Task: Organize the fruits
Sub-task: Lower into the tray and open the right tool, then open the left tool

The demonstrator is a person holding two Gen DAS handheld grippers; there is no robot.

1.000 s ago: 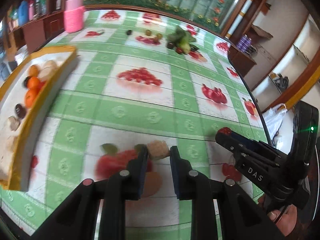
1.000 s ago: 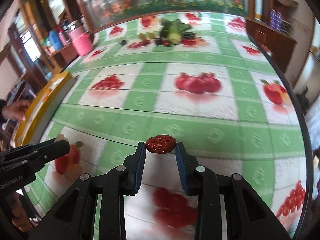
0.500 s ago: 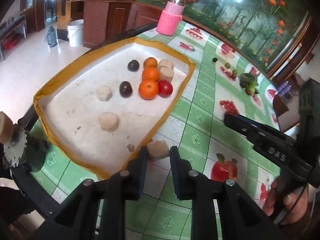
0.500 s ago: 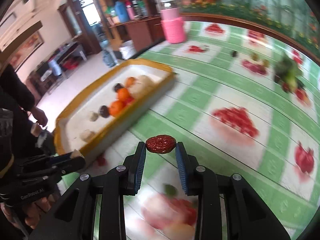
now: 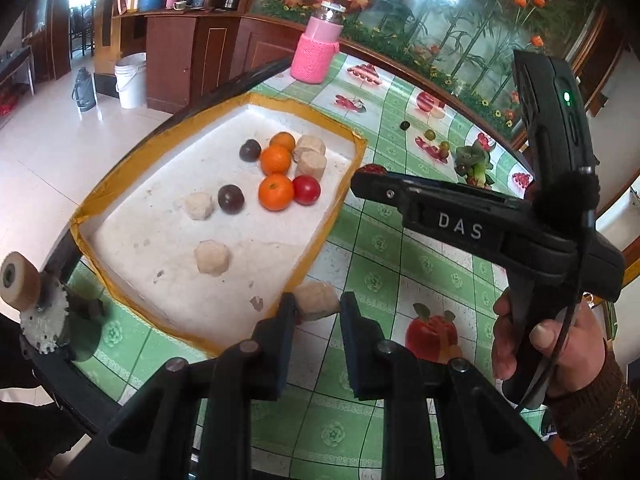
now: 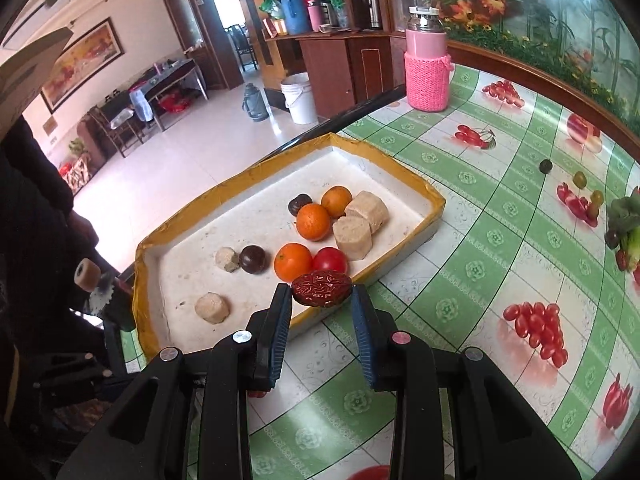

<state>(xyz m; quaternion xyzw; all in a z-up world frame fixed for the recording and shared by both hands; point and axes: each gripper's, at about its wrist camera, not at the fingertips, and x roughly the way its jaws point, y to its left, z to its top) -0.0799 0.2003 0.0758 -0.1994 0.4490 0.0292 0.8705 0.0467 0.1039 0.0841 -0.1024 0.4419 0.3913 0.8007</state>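
The left gripper [image 5: 316, 307] is clamped on a beige, rough-surfaced chunk [image 5: 317, 301], held at the fingertips above the near corner of the tray [image 5: 347, 168]. The right gripper [image 6: 322, 294] is clamped on a wrinkled dark-red date [image 6: 321, 289], held above the tray's near wall, just in front of the red tomato [image 6: 330, 261]. In the left wrist view the right gripper's body crosses the frame from the right, gripped by a hand [image 5: 548, 344] in a brown knitted sleeve; white letters on its side read "DAS", and a green indicator light [image 5: 566, 97] is lit on its upright section. No other writing is legible in either view. The tray is a shallow white box with yellow-orange taped edges, standing at the table's edge on a green-and-white checked tablecloth [image 6: 472, 264] printed with fruit pictures. Inside it lie three oranges [image 6: 313, 222], the tomato, two dark purple round fruits [image 6: 253, 259] and several beige chunks [image 6: 352, 236]; two of the chunks lie together beside the oranges, the others apart toward the near end. A pink bottle in a knitted pink sleeve [image 6: 426, 76] stands upright on the table beyond the tray. Further along the table, well apart from the tray, lie a few small round fruits [image 6: 545, 166] and a cluster of green and red produce [image 5: 474, 163]. A white bucket [image 6: 299, 98] stands on the floor beyond the table.
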